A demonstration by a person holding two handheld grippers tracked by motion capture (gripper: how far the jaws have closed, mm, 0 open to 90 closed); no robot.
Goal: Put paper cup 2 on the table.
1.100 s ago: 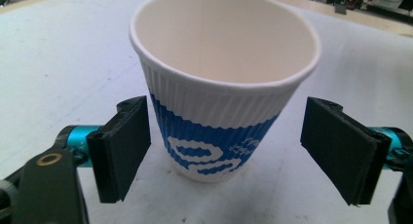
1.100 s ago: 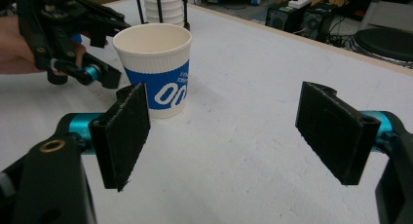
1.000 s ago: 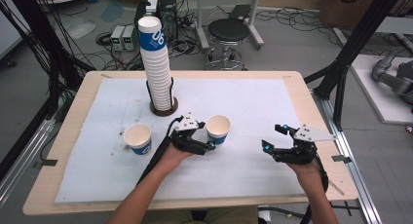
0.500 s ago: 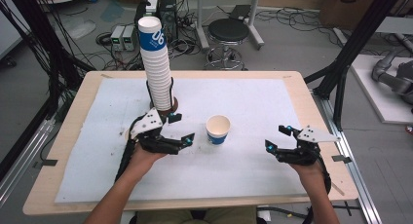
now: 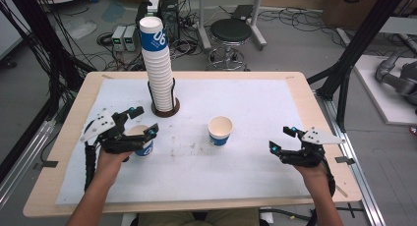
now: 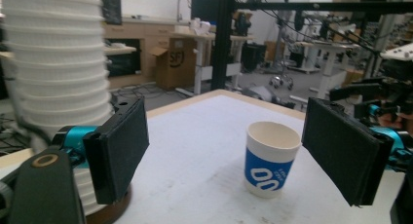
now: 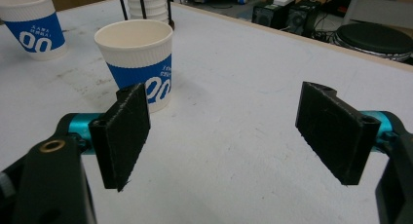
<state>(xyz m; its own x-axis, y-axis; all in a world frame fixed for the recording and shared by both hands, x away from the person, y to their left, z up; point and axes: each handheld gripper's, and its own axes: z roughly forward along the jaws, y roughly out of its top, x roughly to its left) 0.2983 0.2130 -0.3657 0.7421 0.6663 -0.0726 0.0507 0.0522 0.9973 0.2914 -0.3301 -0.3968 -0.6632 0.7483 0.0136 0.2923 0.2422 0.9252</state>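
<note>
A tall stack of white paper cups (image 5: 158, 64) stands in a black holder at the back left of the white mat; it fills the left of the left gripper view (image 6: 53, 83). One white-and-blue cup (image 5: 220, 130) stands upright mid-mat. A second cup (image 5: 144, 148) stands at the left, partly hidden under my left gripper (image 5: 145, 120). That gripper hovers above it, open and holding nothing. Its camera looks at the middle cup (image 6: 270, 158) between the jaws (image 6: 228, 151). My right gripper (image 5: 279, 139) rests at the right, open and empty (image 7: 224, 136), facing the middle cup (image 7: 139, 68) and the left cup (image 7: 34, 24).
The white mat (image 5: 255, 98) covers a wooden table (image 5: 69, 152). Behind the table stand a black stool (image 5: 231, 32), floor cables and power strips (image 5: 123, 37). Black frame posts (image 5: 354, 54) rise at the right.
My left gripper has travelled left from beside the middle cup to above the left cup, rising a little. The right gripper and both cups have stayed put.
</note>
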